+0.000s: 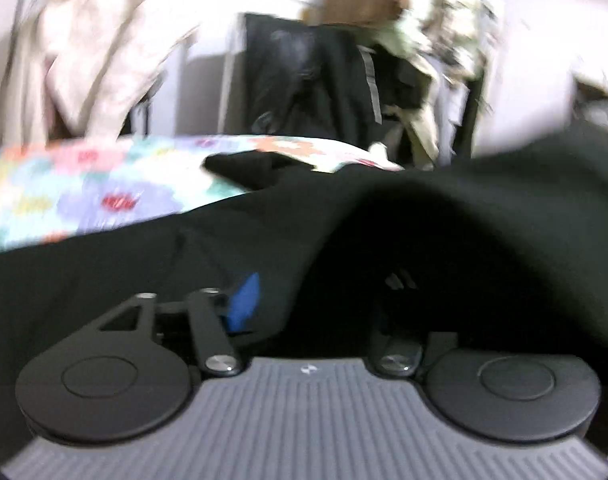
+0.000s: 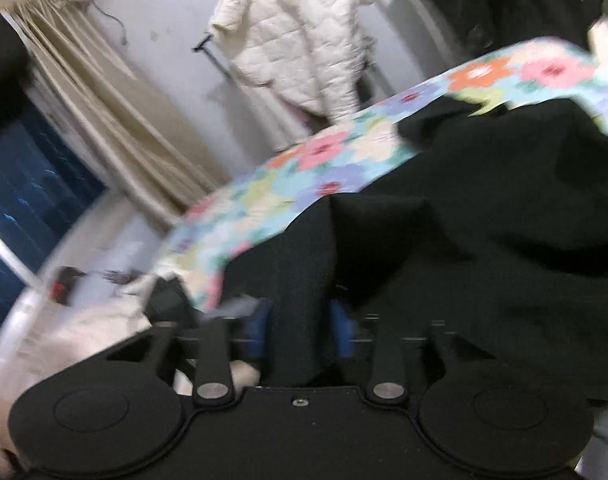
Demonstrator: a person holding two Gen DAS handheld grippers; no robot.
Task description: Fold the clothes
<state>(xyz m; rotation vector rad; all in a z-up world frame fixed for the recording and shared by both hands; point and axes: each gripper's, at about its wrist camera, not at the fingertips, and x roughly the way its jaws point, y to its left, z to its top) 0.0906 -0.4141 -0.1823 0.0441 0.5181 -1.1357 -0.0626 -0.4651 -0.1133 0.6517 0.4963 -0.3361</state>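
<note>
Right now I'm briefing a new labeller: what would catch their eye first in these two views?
The big black garment fills the foreground of both views, a fold of it pinched between the right gripper's blue pads. Behind it, the bright floral bedsheet stands out, and a white quilted jacket hangs on a rack by the wall.

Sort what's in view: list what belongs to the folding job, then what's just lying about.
Part of the job:
- black garment, spread on the floral bedcover
- right gripper, fingers clamped on a fold of it
- left gripper, mostly buried in the cloth

Just around:
- white quilted jacket
- beige curtain
- hanging dark clothes
</note>
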